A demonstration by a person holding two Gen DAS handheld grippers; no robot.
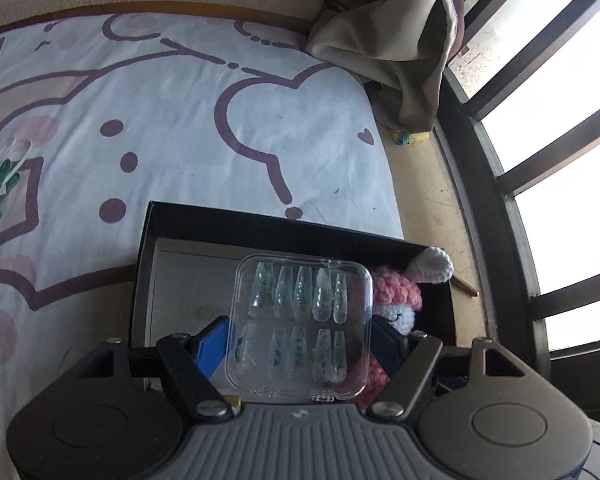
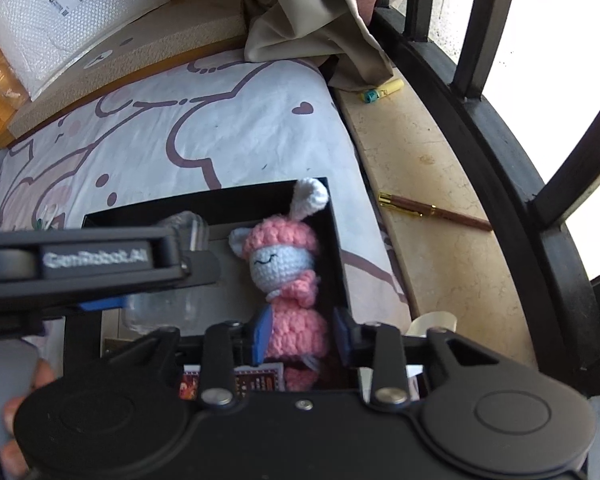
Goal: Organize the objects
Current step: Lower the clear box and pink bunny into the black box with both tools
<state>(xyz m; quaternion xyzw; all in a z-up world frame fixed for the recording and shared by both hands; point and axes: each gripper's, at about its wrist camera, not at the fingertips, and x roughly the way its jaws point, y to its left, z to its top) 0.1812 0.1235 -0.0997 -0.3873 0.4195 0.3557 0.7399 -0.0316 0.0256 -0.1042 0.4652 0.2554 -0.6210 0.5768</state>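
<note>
My left gripper (image 1: 300, 340) is shut on a clear plastic case of press-on nails (image 1: 300, 320) and holds it over the open black box (image 1: 188, 220) on the bed. A pink and white crochet doll (image 1: 400, 292) lies in the box's right side. In the right wrist view my right gripper (image 2: 302, 338) straddles the doll's (image 2: 288, 276) lower body inside the black box (image 2: 336, 240); its blue pads (image 2: 262, 336) sit at the doll's sides with a small gap on the right. The left gripper's body (image 2: 80, 264) crosses that view on the left, the clear case (image 2: 160, 308) under it.
A green clip with white sticks (image 1: 0, 188) lies on the bedsheet at the left. A brown pen (image 2: 432, 210) and a yellow marker (image 2: 382, 92) lie on the stone sill by the window bars. A beige curtain (image 2: 316, 24) hangs at the back. A patterned card (image 2: 256, 380) lies in the box.
</note>
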